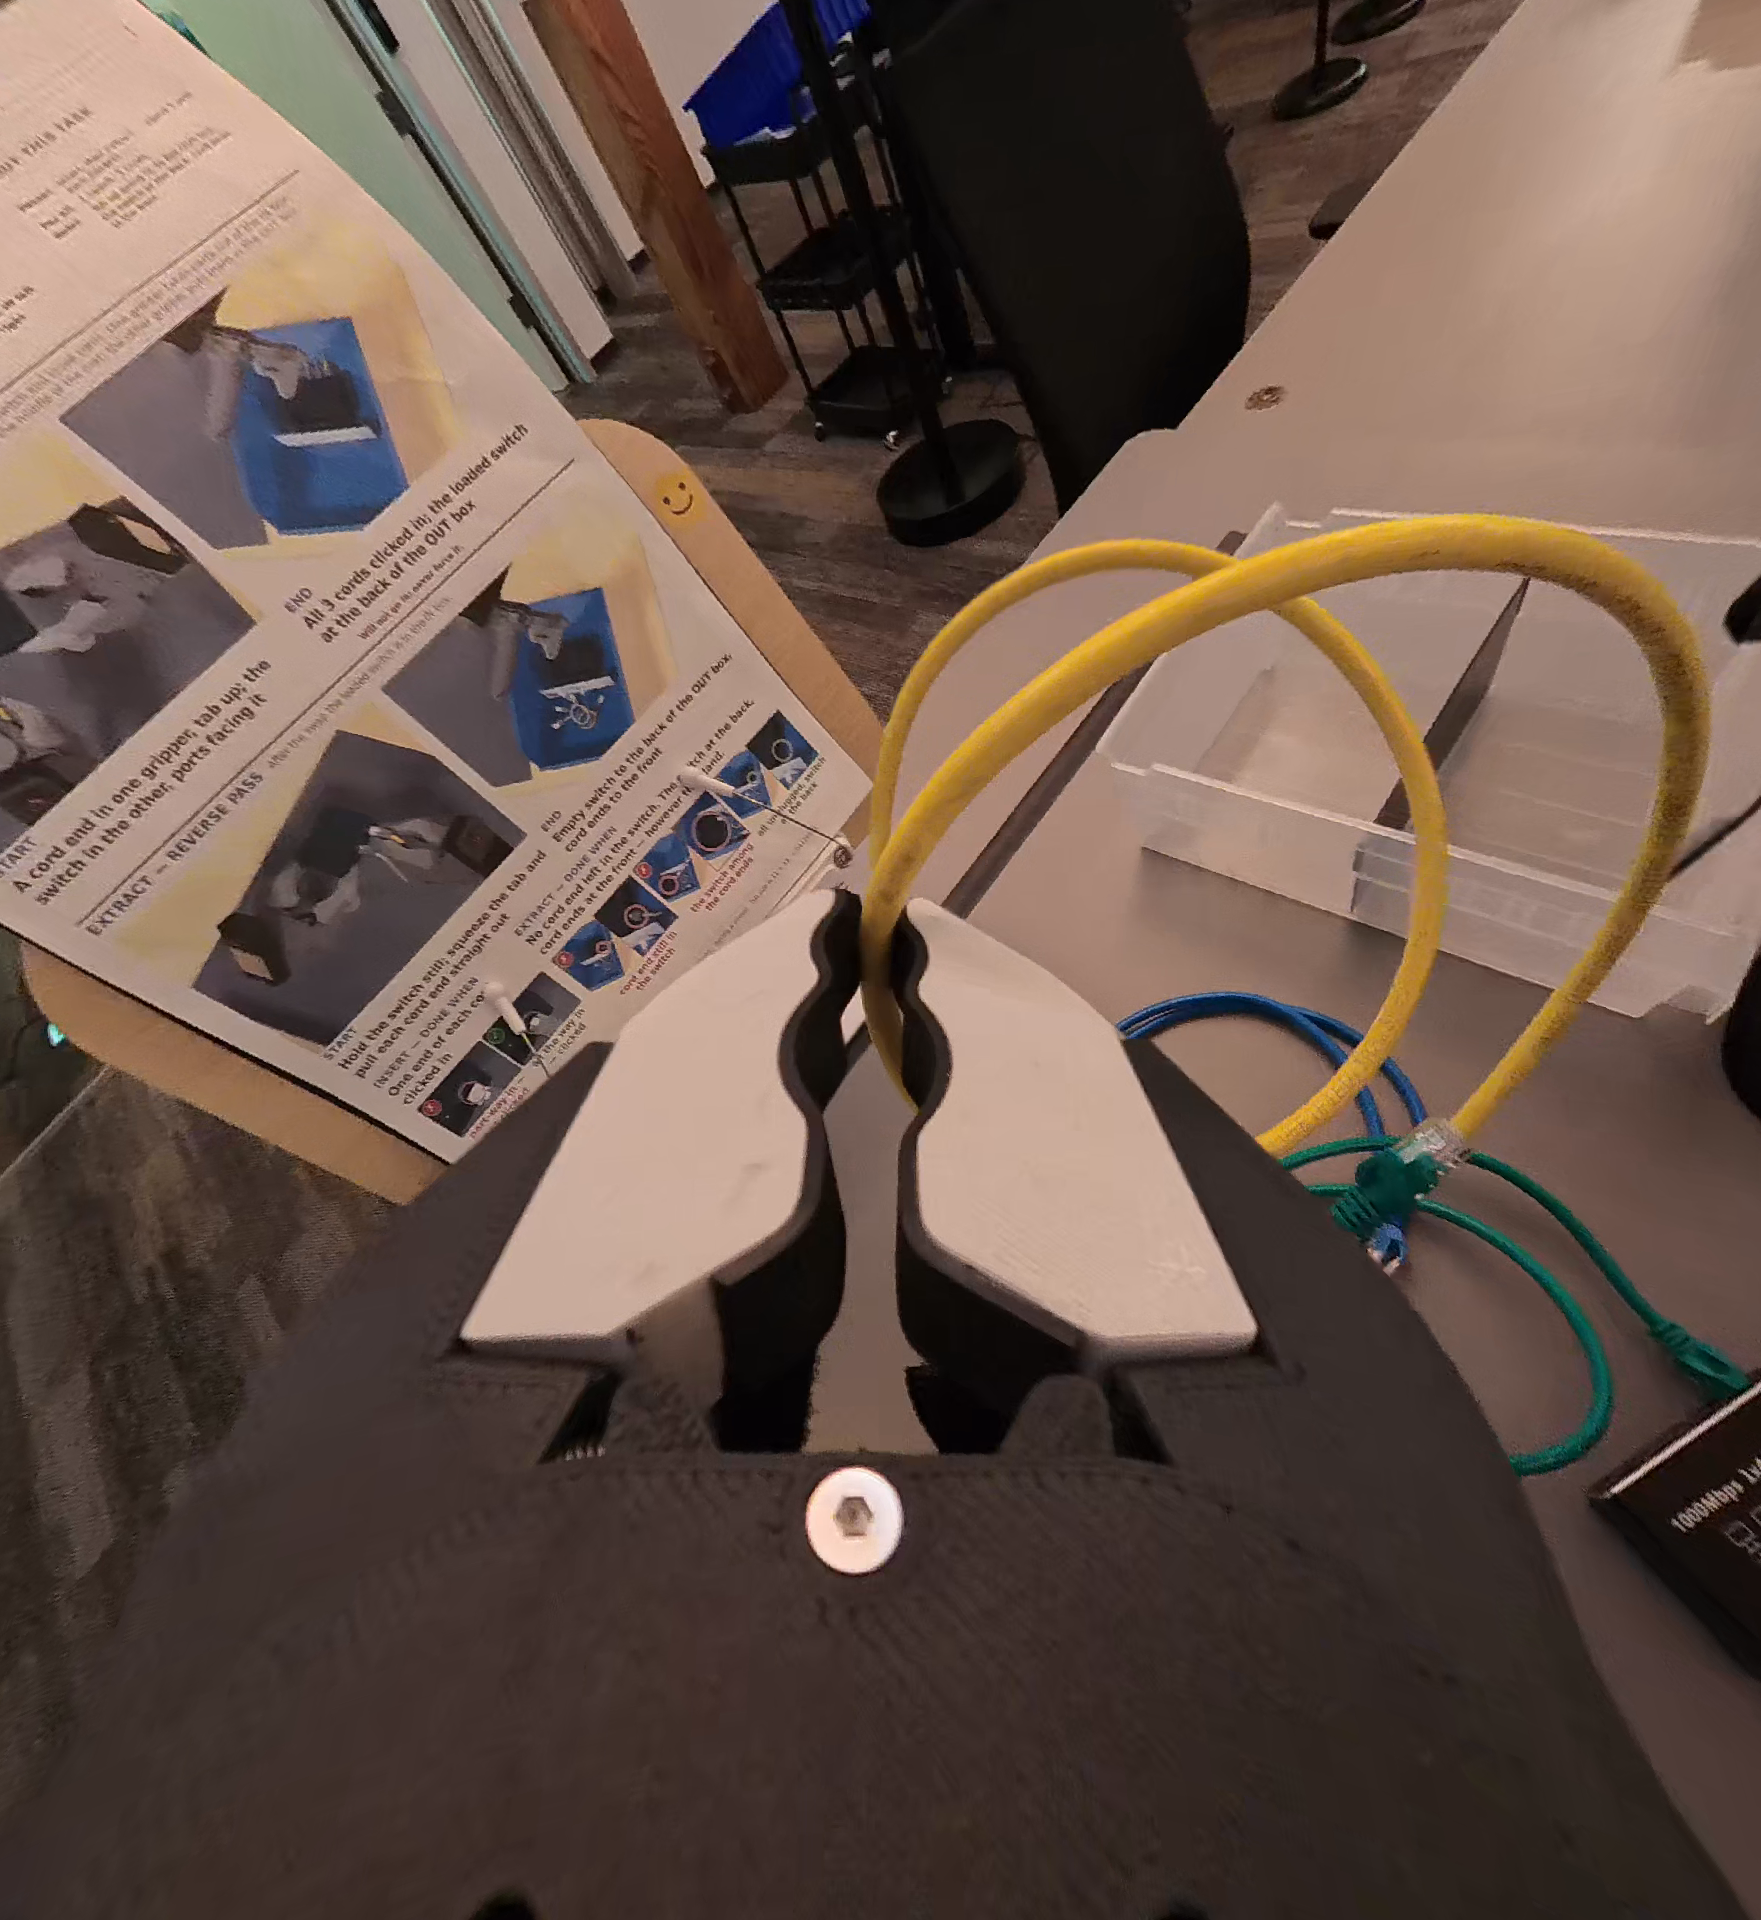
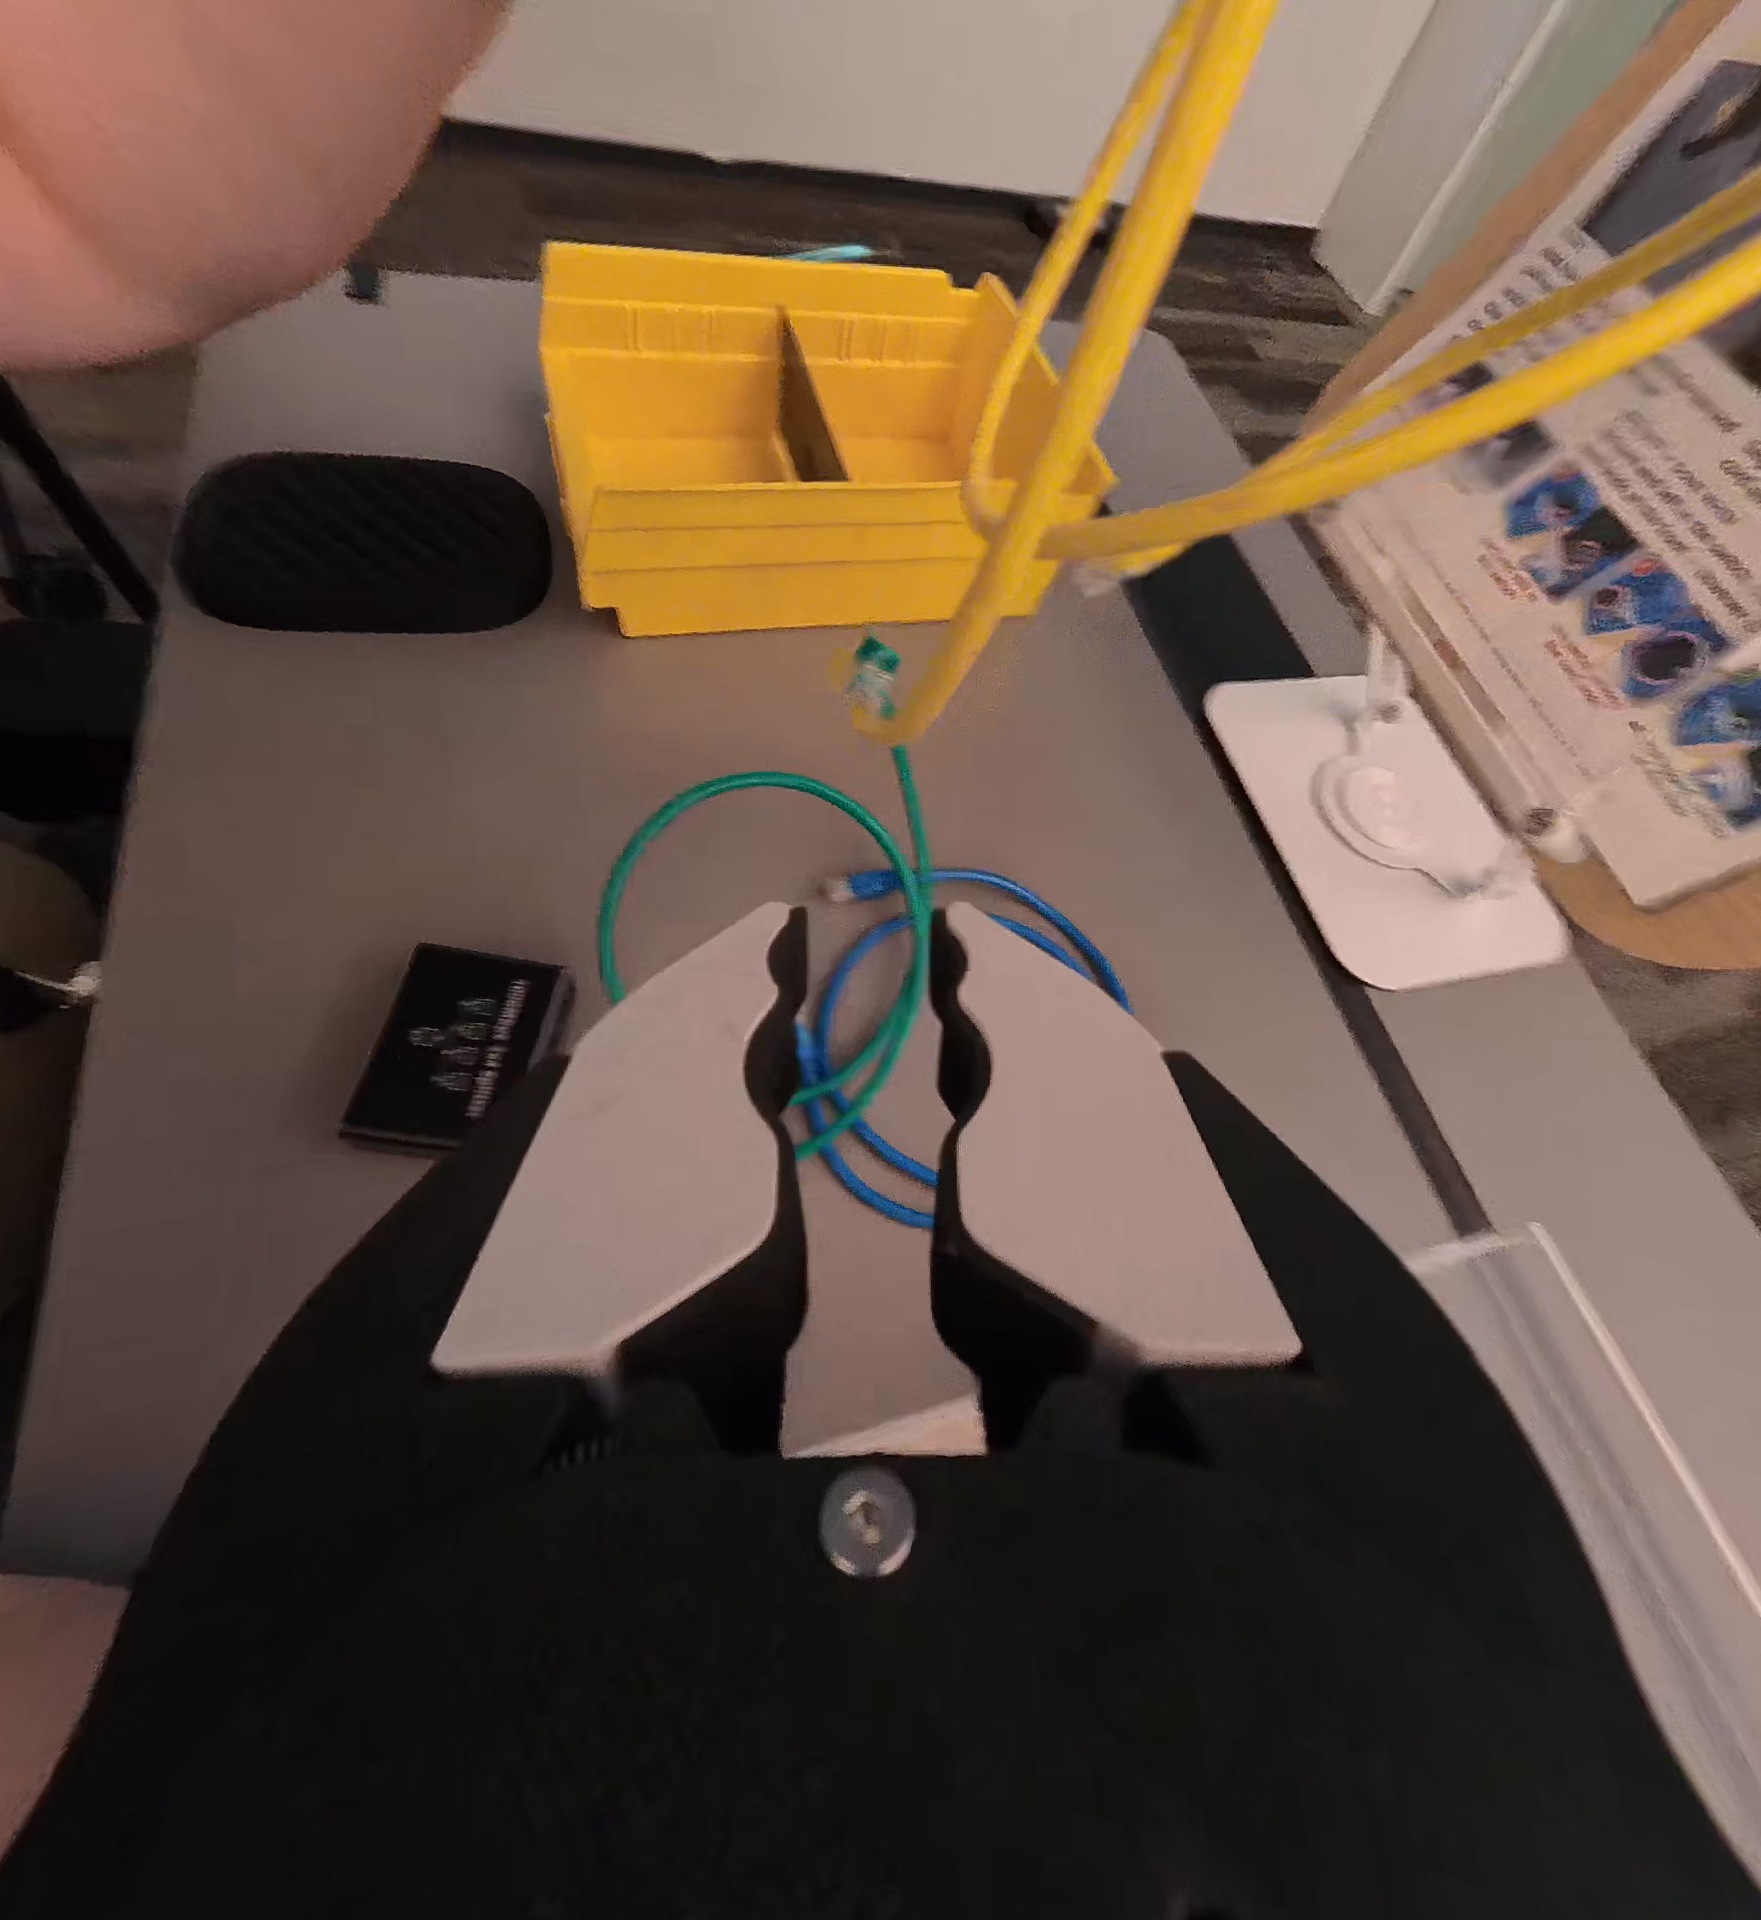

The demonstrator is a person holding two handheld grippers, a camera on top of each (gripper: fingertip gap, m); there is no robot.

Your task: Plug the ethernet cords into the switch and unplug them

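1. Three ethernet cords are in view: one yellow cord (image 1: pixel 1375 644), one green cord (image 2: pixel 647 852) and one blue cord (image 2: pixel 1021 904).
2. One black switch (image 2: pixel 460 1049) lies flat on the grey table (image 2: pixel 336 779). In the left wrist view the green cord's boot reaches its near-left end, apparently plugged in; the switch sits at the right edge of that view.
3. The yellow cord is lifted off the table in two big loops. In the left wrist view, one of its clear plugs (image 1: pixel 1432 1143) hangs low, tangled with a green plug where the cords cross.
4. The blue cord lies coiled on the table, with one plug (image 2: pixel 855 885) pointing left.
5. The left gripper (image 1: pixel 881 935) is clamped on the yellow cord, its white fingers (image 1: pixel 1011 1039) pinching the strand near their tips, raised above the table's left edge.
6. The right gripper (image 2: pixel 871 925) hovers above the table pointing down at the cords, jaws parted. The green cord runs through the gap, but contact cannot be told.
7. One yellow divided bin (image 2: pixel 803 499) stands at the far side of the table, with one black ribbed object (image 2: pixel 362 540) to its left.
8. One clear plastic tray (image 1: pixel 1427 790) sits to the right in the left wrist view.
9. One printed instruction sheet (image 1: pixel 232 623) leans on a wooden board (image 1: pixel 772 582).
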